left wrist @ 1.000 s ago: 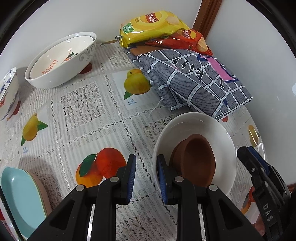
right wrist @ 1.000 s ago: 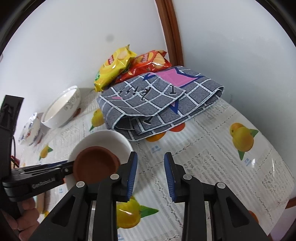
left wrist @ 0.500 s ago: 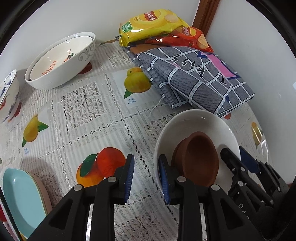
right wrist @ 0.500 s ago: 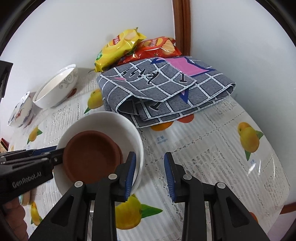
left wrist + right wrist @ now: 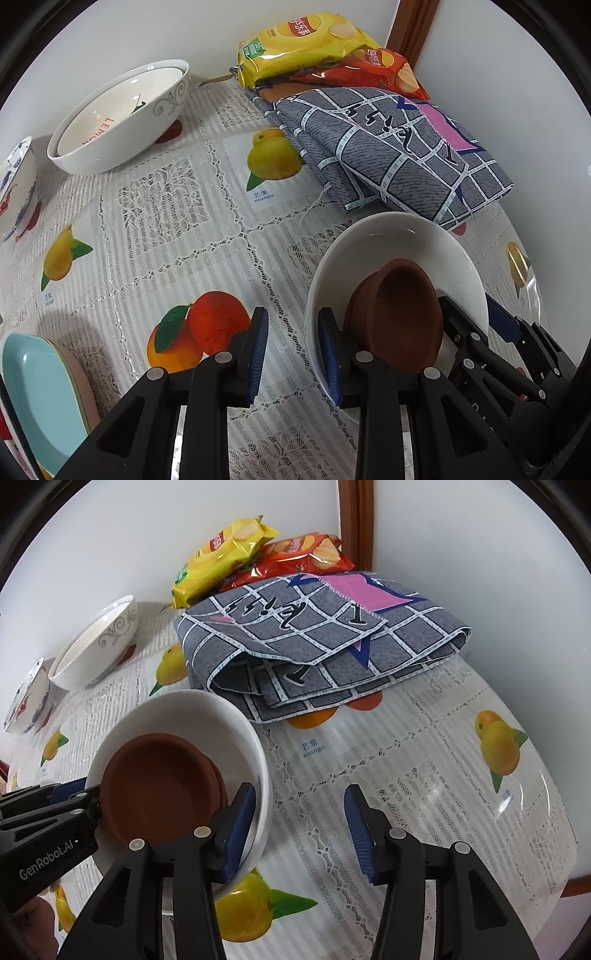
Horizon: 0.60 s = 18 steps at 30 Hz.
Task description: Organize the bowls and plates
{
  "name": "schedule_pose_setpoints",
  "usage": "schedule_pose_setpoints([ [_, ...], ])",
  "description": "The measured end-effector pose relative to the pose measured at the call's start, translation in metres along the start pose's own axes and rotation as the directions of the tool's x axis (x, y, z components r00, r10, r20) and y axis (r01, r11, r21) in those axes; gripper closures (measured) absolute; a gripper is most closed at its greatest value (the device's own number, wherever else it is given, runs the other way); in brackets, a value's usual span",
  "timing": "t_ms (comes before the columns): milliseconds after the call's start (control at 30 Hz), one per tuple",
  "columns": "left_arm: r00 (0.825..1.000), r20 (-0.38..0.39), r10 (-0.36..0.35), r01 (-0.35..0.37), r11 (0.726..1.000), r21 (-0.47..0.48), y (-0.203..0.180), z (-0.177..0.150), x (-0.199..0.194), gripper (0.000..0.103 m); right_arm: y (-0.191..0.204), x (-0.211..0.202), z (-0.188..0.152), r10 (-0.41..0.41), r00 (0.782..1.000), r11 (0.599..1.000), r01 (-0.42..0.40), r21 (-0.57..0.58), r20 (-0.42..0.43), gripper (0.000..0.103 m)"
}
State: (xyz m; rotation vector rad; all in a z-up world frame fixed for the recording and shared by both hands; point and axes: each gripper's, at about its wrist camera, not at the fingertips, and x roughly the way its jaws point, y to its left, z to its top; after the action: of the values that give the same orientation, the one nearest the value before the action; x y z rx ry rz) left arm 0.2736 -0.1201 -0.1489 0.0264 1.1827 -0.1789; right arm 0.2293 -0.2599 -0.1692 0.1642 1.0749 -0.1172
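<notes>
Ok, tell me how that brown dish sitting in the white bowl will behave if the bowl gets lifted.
The brown dish lies loose and tilted inside the white bowl, so it will likely slide or rattle. It looks like unglazed clay: probably rigid and chip-prone. The glossy bowl seems slippery.

Brown dish (image 5: pixel 402 314) tilted in wht bowl (image 5: pixel 391 236).

Left gripper (image 5: pixel 293 354): black plastic, blue ribbed pads, silver screws, white "GenRobot.AI" lettering on side. Right gripper (image 5: pixel 299 830): same black build, blue pads.
</notes>
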Motion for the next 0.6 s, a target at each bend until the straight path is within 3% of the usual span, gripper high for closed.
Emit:
schedule_pose_setpoints([
  [400,1.0,-0.006,-0.019,0.019,1.0,-0.006,-0.0001,0.0,0.0064,0.079,0.0005,-0.0013,-0.0042,0.001,0.999,1.0,-0.001,0.01,0.054,0.052],
  [600,1.0,-0.005,-0.016,0.016,1.0,0.005,-0.0009,0.0003,0.0077,0.079,-0.0012,0.0001,-0.0023,0.023,0.999,0.999,-0.024,0.026,0.04,0.056],
])
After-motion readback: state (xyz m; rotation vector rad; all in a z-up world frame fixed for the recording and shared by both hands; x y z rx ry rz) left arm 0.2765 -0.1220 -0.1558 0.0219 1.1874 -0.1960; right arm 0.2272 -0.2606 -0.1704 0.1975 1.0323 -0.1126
